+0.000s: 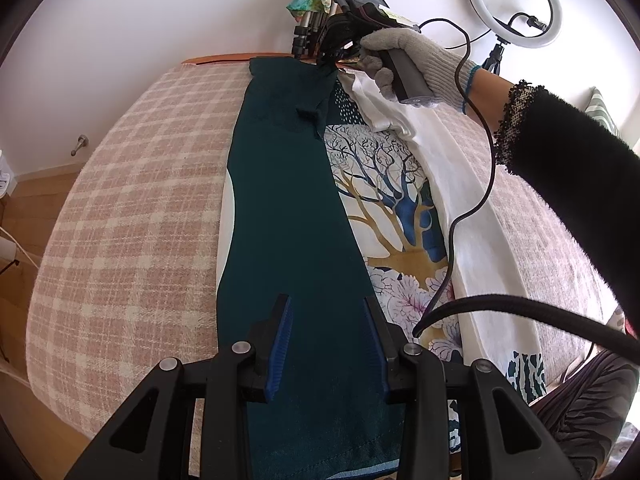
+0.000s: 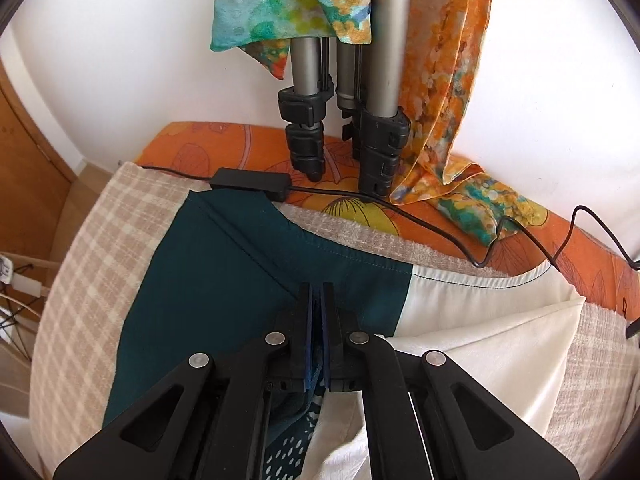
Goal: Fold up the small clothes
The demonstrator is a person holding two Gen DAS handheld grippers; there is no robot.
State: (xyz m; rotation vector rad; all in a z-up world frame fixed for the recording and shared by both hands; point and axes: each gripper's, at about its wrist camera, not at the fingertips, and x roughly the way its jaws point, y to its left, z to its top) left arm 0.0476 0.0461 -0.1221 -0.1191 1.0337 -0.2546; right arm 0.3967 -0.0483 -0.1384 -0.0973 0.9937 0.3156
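A long garment lies lengthwise on the checked bed cover (image 1: 132, 208). Its dark teal panel (image 1: 288, 208) is folded over the tree-print middle (image 1: 384, 200), with a white panel (image 1: 472, 216) on the right. My left gripper (image 1: 326, 320) is open just above the near end of the teal panel, holding nothing. My right gripper (image 1: 332, 58), in a gloved hand, is at the far end. In the right wrist view the right gripper (image 2: 319, 292) is shut on the teal fabric (image 2: 224, 280) near its hemmed edge, next to the white panel (image 2: 480, 344).
Tripod legs (image 2: 344, 92) draped with colourful scarves (image 2: 436, 80) stand on an orange sheet (image 2: 592, 248) at the bed's far edge. A black cable with an inline box (image 2: 250, 184) runs across it. A ring light (image 1: 514, 2) stands at the back right. Wooden floor lies to the left.
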